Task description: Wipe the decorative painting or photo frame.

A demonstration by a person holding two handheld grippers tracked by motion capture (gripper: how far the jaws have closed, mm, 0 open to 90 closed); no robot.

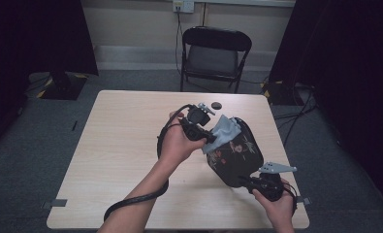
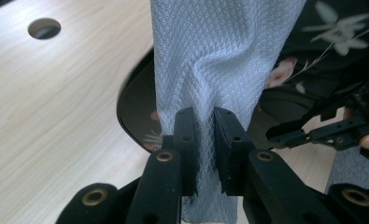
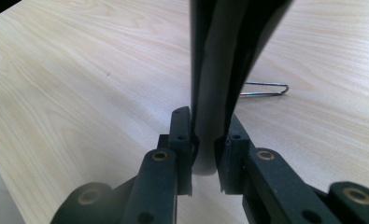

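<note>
While pinched, cloth (image 2: 210, 60) overhangs tool (image 2: 205, 140).

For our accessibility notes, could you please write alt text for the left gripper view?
The left gripper has its black jaws shut on a white textured cloth that hangs in front of a black tray with a flower pattern. Pale wooden table lies behind, and the other gripper shows at right.

Two claws are at work: the left claw (image 1: 209, 137) and the right claw (image 1: 245, 182). Between them there is one black flowered tray (image 1: 235, 155) and one white cloth (image 1: 221, 132) (waffle-textured). One worktop (image 1: 121, 145) carries a single small round hole (image 1: 216, 105); one folding chair (image 1: 214, 56) stands behind.
</note>
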